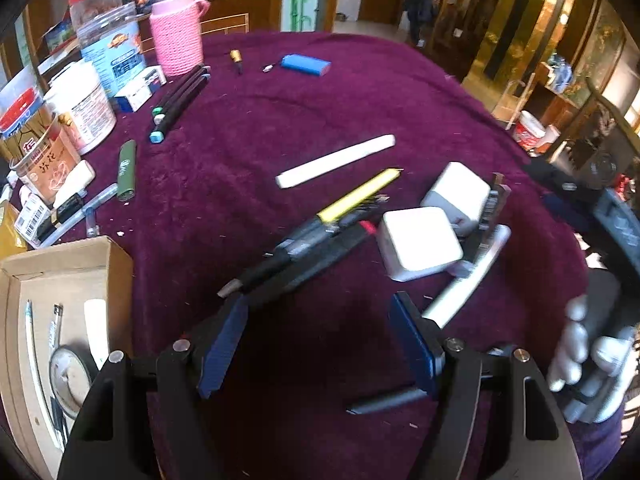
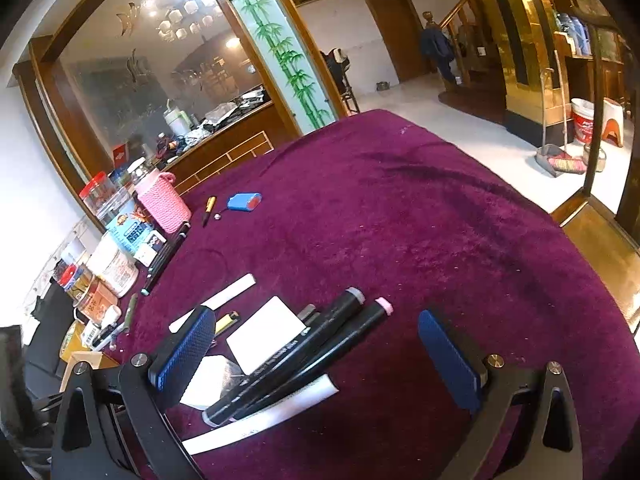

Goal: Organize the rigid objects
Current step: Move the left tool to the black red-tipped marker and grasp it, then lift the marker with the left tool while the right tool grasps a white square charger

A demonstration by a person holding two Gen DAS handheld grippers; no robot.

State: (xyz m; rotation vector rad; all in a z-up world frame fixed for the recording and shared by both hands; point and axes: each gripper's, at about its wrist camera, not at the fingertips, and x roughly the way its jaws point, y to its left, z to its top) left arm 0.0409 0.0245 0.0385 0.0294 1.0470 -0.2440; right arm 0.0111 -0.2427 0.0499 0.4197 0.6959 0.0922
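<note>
Table: round, draped in a purple cloth (image 1: 320,92).
Left gripper (image 1: 320,344): jaws partly apart, nothing between the blue pads; it hangs over bare cloth just short of the central pile.
Right gripper (image 2: 316,356): jaws spread as wide as they go, gripping nothing; two black markers (image 2: 304,352) lie on the cloth between the fingers, untouched by either pad.
Central pile: two white cube chargers (image 1: 420,242), a yellow pen (image 1: 360,196) and dark pens, touching or overlapping; motion blur makes the exact count unsure.
White stick (image 1: 336,161): lies alone, just beyond the pile.
Blue battery pack (image 1: 306,65): far side of the table, well apart from the pile.
Cardboard box (image 1: 60,276): open, at the near left edge, holding pens and a round tape roll.
Left rim: pink knitted jar (image 1: 176,38), tubs and jars crowded together.
</note>
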